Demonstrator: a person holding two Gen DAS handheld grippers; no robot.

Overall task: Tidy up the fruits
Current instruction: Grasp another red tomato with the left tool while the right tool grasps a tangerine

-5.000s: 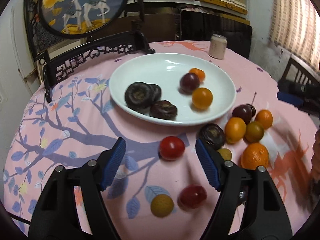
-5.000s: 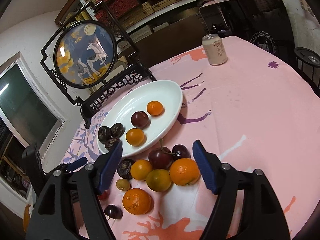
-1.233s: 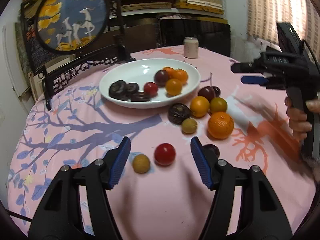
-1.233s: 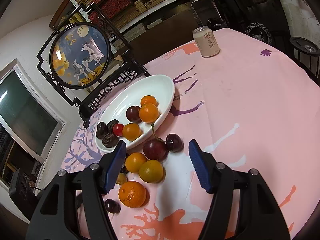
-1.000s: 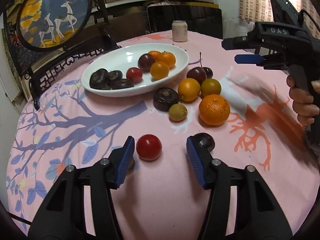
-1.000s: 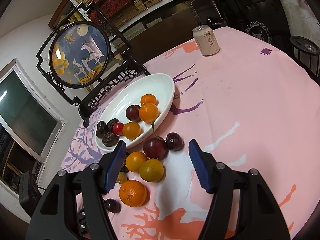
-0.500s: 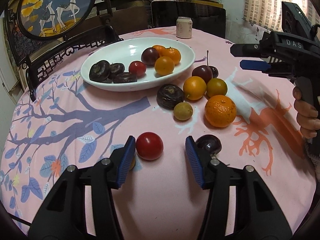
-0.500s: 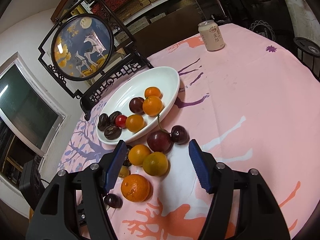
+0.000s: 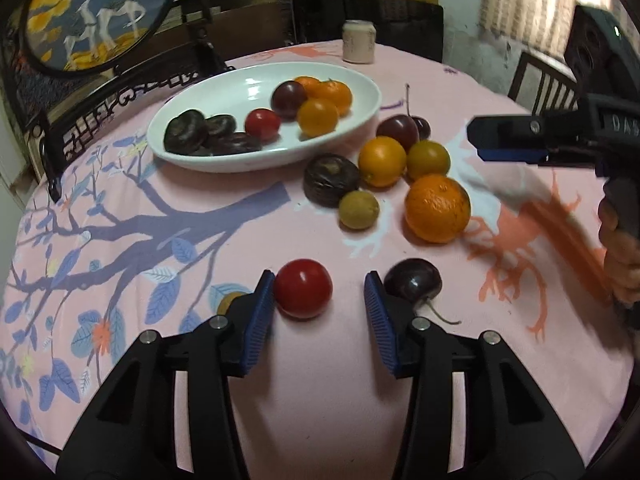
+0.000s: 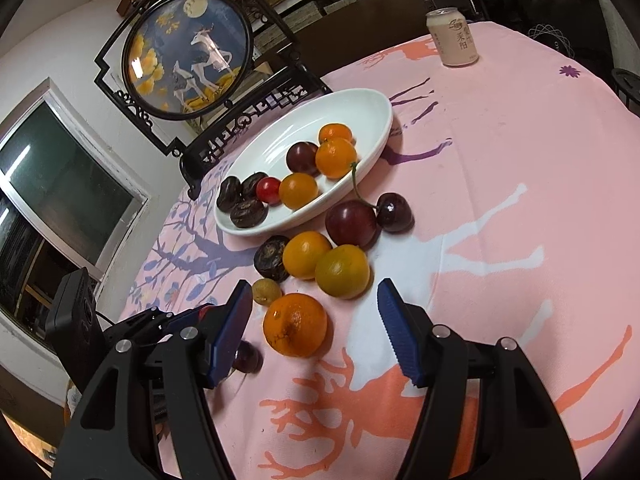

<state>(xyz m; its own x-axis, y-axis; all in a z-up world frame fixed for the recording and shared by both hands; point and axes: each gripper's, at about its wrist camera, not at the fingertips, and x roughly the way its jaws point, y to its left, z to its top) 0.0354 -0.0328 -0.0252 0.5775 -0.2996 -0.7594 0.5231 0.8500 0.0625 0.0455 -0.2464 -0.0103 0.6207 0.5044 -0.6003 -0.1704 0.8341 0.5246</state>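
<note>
On the pink tablecloth (image 10: pixel 520 168) my white plate (image 9: pixel 360 92) already carries roughly eight fruits; about nine lie loose beside it. My left gripper (image 9: pixel 319 300) gapes around the red tomato (image 9: pixel 303 293), not touching; my right gripper (image 10: pixel 314 320) hangs spread above the big orange (image 10: pixel 295 324). Behind stand a deer screen (image 10: pixel 188 56) and can (image 10: pixel 452 38); something yellowish, perhaps a longan, hides behind my left finger.

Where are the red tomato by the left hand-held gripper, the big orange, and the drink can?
red tomato (image 9: pixel 303 288), left wrist view, centre of its skin.
big orange (image 10: pixel 295 325), right wrist view, middle of its peel.
drink can (image 10: pixel 453 38), right wrist view, its printed side.
</note>
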